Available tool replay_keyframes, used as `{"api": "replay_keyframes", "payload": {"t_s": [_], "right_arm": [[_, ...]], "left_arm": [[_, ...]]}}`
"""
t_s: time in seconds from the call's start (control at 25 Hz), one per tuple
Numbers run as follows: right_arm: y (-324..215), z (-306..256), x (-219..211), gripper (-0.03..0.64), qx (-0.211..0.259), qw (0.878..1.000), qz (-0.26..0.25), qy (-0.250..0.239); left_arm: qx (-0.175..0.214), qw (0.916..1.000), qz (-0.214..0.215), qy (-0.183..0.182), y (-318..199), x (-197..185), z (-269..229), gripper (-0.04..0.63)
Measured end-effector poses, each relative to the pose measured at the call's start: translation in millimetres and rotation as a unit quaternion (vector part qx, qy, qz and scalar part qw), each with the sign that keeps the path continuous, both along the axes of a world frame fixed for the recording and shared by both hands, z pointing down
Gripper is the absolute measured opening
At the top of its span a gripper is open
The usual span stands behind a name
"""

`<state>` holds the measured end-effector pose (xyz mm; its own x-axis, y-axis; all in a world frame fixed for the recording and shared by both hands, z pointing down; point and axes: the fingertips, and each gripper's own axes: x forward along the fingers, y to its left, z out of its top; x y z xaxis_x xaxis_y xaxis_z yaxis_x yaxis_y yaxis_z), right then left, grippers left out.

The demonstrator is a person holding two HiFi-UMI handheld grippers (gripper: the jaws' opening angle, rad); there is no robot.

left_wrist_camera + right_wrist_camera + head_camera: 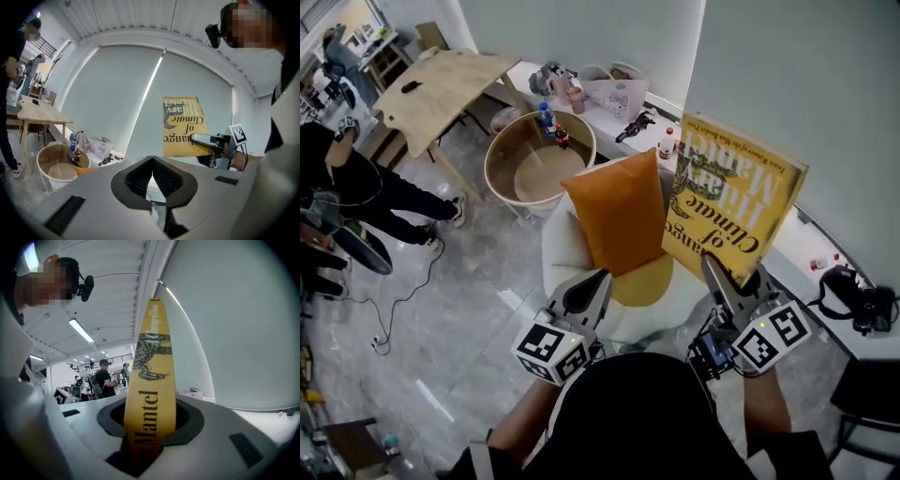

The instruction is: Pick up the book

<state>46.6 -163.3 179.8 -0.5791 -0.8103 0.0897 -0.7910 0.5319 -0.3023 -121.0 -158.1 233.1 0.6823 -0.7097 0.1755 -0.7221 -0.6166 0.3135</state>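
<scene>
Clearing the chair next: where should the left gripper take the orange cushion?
Probably a top corner, from above: the orange cushion stands propped on the white chair, its upper edge free and thin. The left gripper, now shut, must open first.

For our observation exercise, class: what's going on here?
A person works a gripper in each hand. The right gripper is clamped on the yellow book, holding it up in the air. The left gripper is shut and empty, near an orange cushion on a white chair.
</scene>
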Motion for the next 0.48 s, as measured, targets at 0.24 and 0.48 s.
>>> {"api": "replay_keyframes", "payload": {"t_s": [0.24,0.48], "right_arm": [[-4.6,3.5,-0.9,0.153,0.006,1.000,-0.004,-0.009],[4.2,-11.2,-7.2,0.153,0.005,1.000,-0.002,0.001]], "left_arm": [[-0.003,0.9999,-0.014,0.010,-0.4,1.2,-1.6,0.014],[0.003,0.9999,-0.006,0.008,5.5,-1.1,-23.4,0.014]]}}
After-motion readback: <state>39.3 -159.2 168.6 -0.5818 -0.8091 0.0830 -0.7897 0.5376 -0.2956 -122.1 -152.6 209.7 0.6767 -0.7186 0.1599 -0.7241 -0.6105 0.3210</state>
